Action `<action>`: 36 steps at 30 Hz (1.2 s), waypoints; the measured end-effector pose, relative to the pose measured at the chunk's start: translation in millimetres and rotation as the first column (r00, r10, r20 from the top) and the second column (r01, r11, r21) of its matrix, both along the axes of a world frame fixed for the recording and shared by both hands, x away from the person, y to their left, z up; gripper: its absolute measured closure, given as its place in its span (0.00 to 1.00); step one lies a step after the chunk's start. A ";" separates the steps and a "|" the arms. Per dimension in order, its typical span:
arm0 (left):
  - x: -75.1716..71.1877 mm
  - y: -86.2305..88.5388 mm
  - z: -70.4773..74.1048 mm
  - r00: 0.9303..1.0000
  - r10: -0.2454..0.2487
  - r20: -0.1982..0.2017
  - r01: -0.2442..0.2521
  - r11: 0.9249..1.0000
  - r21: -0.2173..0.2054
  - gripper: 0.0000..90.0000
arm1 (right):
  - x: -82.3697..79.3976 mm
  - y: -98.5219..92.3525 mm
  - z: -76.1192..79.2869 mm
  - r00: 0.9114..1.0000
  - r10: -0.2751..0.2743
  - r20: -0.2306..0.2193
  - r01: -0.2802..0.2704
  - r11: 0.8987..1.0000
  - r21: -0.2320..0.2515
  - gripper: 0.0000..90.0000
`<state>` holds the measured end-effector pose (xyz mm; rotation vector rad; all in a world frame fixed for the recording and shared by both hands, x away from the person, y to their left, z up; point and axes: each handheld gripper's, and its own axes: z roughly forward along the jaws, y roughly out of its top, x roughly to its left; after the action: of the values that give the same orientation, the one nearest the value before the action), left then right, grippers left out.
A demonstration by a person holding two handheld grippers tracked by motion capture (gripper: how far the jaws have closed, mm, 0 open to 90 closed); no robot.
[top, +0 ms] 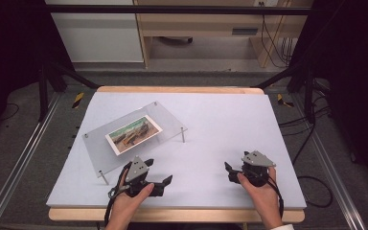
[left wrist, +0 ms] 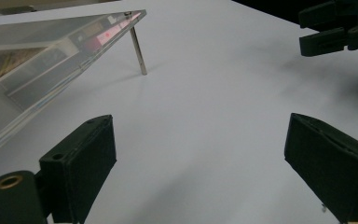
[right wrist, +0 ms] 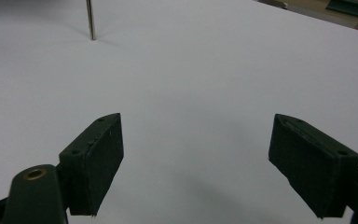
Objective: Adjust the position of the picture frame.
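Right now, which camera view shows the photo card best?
The high view: the photo card lies whole under the clear plate. The left gripper view catches its blurred edge through the plate; the right gripper view shows one plate leg.

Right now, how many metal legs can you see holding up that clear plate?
3. One leg stands at the clear plate's right corner, one at its near corner, and one beneath its middle by the photo. Others at the far corners may be hidden.

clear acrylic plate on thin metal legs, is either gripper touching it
No. In the high view the clear acrylic plate on thin metal legs stands apart from the left gripper and right gripper, both open over bare table.
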<state>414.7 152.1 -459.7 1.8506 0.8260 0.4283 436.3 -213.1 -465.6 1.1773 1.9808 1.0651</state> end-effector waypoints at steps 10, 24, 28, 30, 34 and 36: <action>-13.7 12.2 11.7 0.999 0.040 -0.004 -0.039 0.998 0.046 0.12 | 1.0 0.2 -1.7 0.999 0.007 -0.036 -0.007 1.000 0.000 0.21; -56.6 31.1 27.2 0.989 0.134 0.060 -0.141 0.981 0.136 0.14 | 0.8 -4.4 -2.6 0.998 -0.013 -0.064 0.013 1.000 0.000 0.21; -64.1 41.2 30.1 0.972 0.200 0.128 -0.221 0.958 0.185 0.13 | 2.4 -4.9 -2.9 0.997 -0.018 -0.075 0.017 1.000 -0.006 0.21; -65.4 43.9 31.8 0.962 0.219 0.164 -0.251 0.944 0.215 0.13 | 3.4 -4.8 -4.0 0.996 -0.017 -0.086 0.016 1.000 -0.010 0.20; -68.4 58.3 34.7 0.948 0.277 0.155 -0.304 0.934 0.187 0.13 | 3.1 -5.4 -4.8 0.995 -0.022 -0.102 0.020 1.000 -0.014 0.20; -69.1 67.2 34.8 0.944 0.304 0.127 -0.322 0.934 0.158 0.13 | 2.7 -5.6 -4.5 0.995 -0.021 -0.102 0.020 1.000 -0.013 0.20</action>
<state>345.6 219.3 -424.9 1.8444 1.0460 0.8142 439.0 -218.7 -470.1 1.2654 2.0450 0.9989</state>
